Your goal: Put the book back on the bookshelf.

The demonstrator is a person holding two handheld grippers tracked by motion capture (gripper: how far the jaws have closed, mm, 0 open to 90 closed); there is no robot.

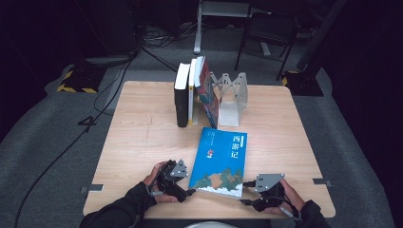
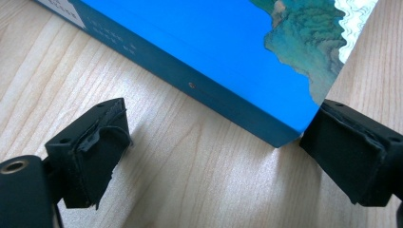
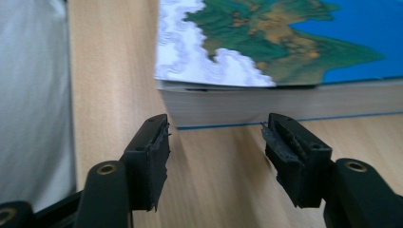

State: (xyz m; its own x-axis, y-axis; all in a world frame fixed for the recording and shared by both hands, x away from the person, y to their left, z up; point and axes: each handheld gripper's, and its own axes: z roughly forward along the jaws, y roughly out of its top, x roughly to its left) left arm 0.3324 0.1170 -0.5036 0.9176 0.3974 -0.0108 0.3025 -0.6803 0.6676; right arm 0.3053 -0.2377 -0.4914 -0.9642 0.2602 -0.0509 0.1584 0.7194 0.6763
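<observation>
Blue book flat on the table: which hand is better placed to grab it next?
Probably right. The right gripper faces the blue book square at its page edge, open fingers level with it. The left gripper is open too, but meets only the book's spine corner at an angle, one finger beside that corner.

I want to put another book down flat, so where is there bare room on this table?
The table is bare along its left side, from the upright books down to the left tongs, and along the right side, beside the metal bookend. It is crowded in the near middle, where the blue book lies flat between both tongs, and at the far middle.
</observation>
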